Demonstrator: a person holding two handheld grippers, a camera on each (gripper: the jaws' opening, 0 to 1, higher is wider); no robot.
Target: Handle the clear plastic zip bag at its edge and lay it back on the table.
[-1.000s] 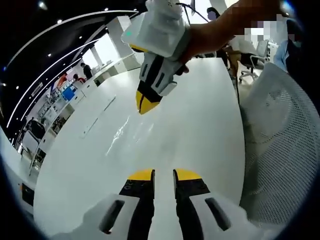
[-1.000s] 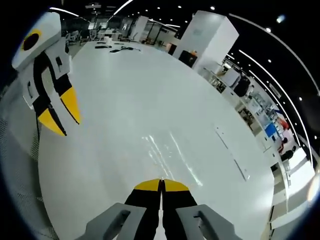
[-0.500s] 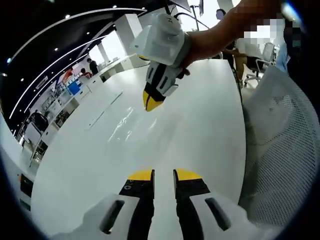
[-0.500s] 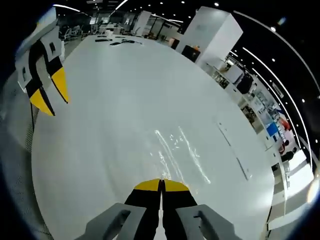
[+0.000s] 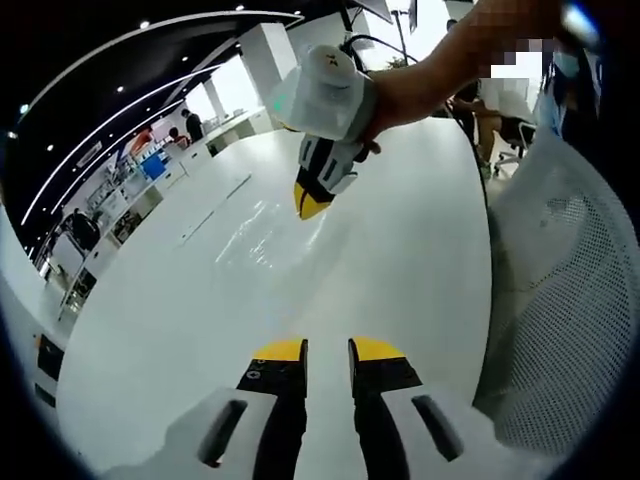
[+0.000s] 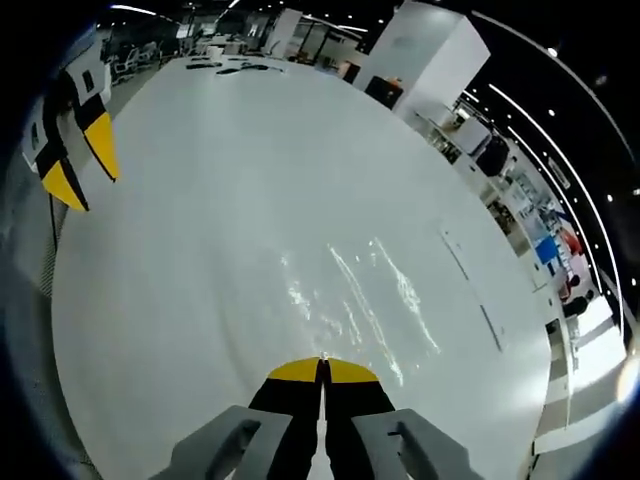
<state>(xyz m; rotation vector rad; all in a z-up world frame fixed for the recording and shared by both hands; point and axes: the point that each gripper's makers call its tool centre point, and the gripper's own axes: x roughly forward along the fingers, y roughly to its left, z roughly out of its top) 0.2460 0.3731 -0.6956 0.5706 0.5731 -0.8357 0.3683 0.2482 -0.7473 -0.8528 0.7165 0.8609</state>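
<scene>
Bag: the clear zip bag (image 6: 360,300) lies flat on the white surface (image 6: 230,180) — seen mainly as glints, just ahead of the right gripper's tips.
Right gripper (image 6: 322,365): jaws pressed together, nothing visible between them; in the left gripper view it hangs above the bag (image 5: 250,225), held by a hand (image 5: 385,95).
Left gripper (image 5: 325,348): jaws slightly spread, holding nothing — well apart from the bag.
Chair: a white mesh chair (image 5: 570,290) stands at the surface's edge.
</scene>
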